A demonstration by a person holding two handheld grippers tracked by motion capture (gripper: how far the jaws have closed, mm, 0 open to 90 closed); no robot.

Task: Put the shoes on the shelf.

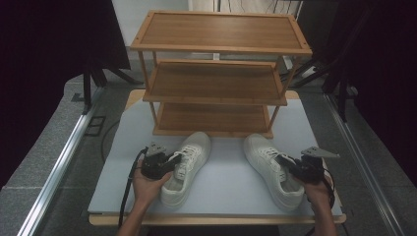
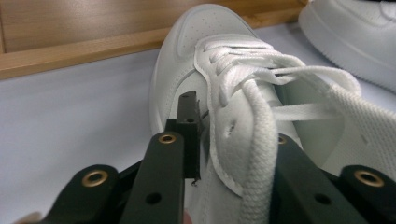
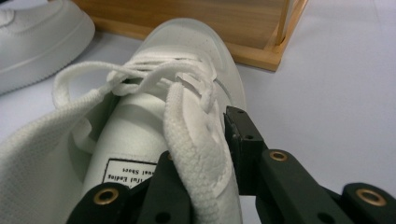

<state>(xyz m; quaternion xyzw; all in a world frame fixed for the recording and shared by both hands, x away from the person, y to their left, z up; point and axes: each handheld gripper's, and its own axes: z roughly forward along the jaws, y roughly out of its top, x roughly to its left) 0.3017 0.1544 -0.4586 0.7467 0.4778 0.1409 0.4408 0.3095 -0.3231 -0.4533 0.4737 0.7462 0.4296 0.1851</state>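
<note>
Nearest to us in the high view, our two forearms come up from the bottom edge, each hand wrapped around a tool. Our left hand (image 1: 146, 183) holds the left tool (image 1: 173, 160) against the outer side of the left white sneaker (image 1: 186, 167), and our right hand (image 1: 317, 189) holds the right tool (image 1: 286, 161) against the outer side of the right white sneaker (image 1: 272, 169).

From the left gripper view we see the left tool (image 2: 231, 140) pinching the side wall of the left white sneaker (image 2: 219, 93) at the collar, one jaw outside and the other inside the opening, with a white lace (image 2: 261, 140) draped over it. From the right gripper view, the right tool (image 3: 201, 149) likewise clamps the collar of the right white sneaker (image 3: 163, 116), one jaw on each side of the padded edge.

Both sneakers rest on the pale grey tabletop (image 1: 226, 182), well apart, toes pointing toward the wooden three-tier shoe rack (image 1: 216, 73) standing at the far side. Their toes lie just beside the rack's lowest shelf.
</note>
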